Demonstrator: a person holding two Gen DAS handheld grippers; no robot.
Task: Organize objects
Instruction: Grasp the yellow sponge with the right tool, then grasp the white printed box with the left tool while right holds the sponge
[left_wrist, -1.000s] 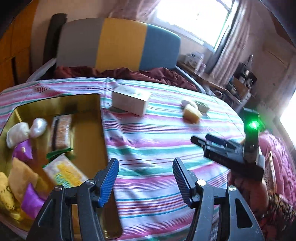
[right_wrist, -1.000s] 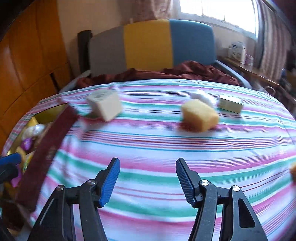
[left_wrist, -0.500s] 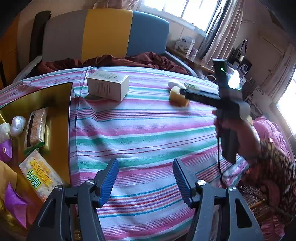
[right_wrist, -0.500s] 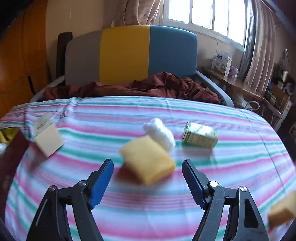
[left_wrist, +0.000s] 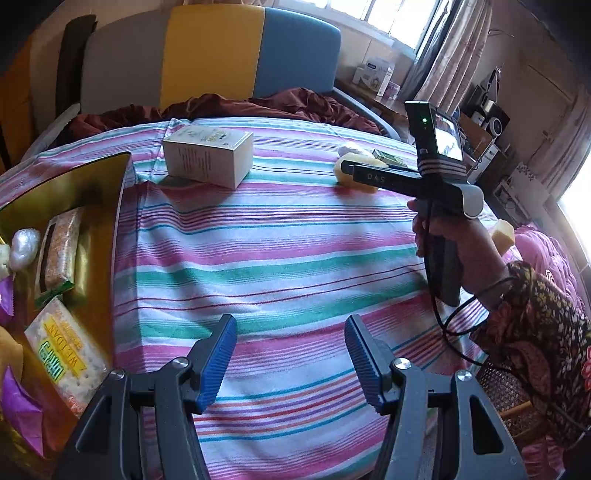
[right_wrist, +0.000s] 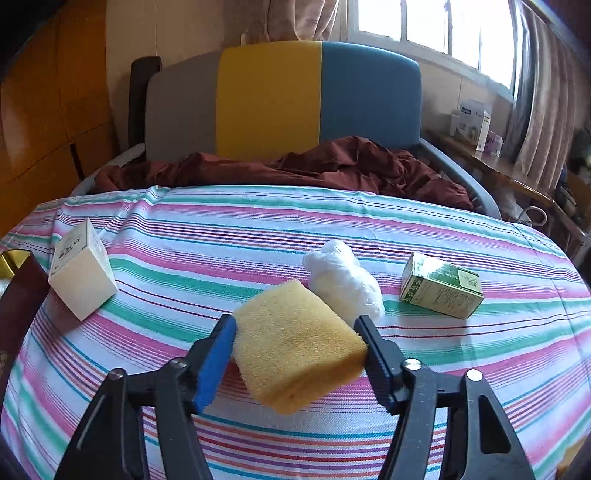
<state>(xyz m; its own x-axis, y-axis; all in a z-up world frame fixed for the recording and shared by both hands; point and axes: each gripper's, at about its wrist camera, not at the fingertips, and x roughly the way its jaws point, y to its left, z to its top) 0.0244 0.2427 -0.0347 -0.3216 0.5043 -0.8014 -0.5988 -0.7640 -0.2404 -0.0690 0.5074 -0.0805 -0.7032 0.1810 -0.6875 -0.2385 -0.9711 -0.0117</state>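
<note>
Two hand-held grippers are in play, and the change is all on my right one. A second ago the right hand-held gripper (right_wrist: 297, 354) was well short of the loose items, with bare striped cloth between its fingers; now it has crossed the surface (right_wrist: 258, 236) and the yellow sponge (right_wrist: 295, 343) sits squarely between its pads. Its jaws are closing: the right pad looks to be touching the sponge's edge, the blue left pad is at its other side or just shy of it, and I see no squeeze in the foam, so I judge the grip not yet made. That tells me the sponge is the next thing to be sorted, most likely into the gold tray (left_wrist: 99, 192) at the left, which already holds several packets.

Just behind the sponge, touching or nearly so, lies a white plastic-wrapped bundle (right_wrist: 343, 280); a green box (right_wrist: 441, 286) lies further right, apart from it, and a cream box (right_wrist: 81, 269) well to the left. From the left camera, the sponge (left_wrist: 356, 177) shows at the right tool's tip.

My left hand-held gripper (left_wrist: 290, 358) hangs with its jaws wide apart over bare cloth beside the tray, holding nothing.
</note>
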